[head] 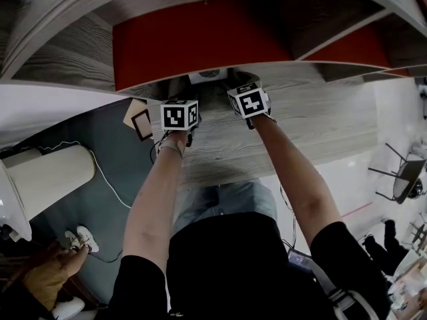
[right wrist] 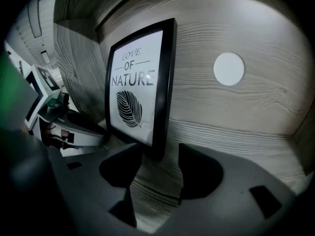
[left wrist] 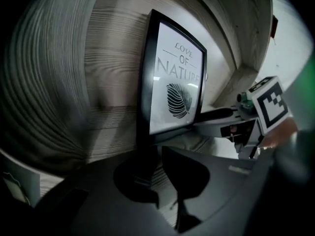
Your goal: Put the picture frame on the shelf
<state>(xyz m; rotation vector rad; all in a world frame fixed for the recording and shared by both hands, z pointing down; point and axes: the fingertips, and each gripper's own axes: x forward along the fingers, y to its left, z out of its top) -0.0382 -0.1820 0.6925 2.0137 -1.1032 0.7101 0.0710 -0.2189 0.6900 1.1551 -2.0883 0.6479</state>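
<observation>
I am looking along the left gripper (left wrist: 161, 177), and its jaws are standing apart with bare wood grain showing in the gap, so nothing is clamped there. The picture frame (left wrist: 172, 80) is standing on its bottom edge inside the shelf (left wrist: 106, 58), print facing out, with its back at the rear panel. I cannot tell whether it is leaning on the panel or standing dead upright. The frame's lower left corner is sitting right at the tip of this gripper's left jaw, too dark for me to say if they are touching.

The right gripper (right wrist: 158, 173) is doing the same at the frame's other lower corner. Its jaws are spread wide and the corner is sitting just beyond the gap, not pinched. I am judging that the two grippers are flanking the frame's bottom corners so they can catch it should it slide or tip forward.

To the right of the frame, a white round disc (right wrist: 229, 69) is fixed to the same panel, well clear of the frame.

The frame is bearing its own weight, so I am reading the placement as essentially done. What remains is backing both grippers straight out without a jaw clipping a corner and pulling the frame over.
</observation>
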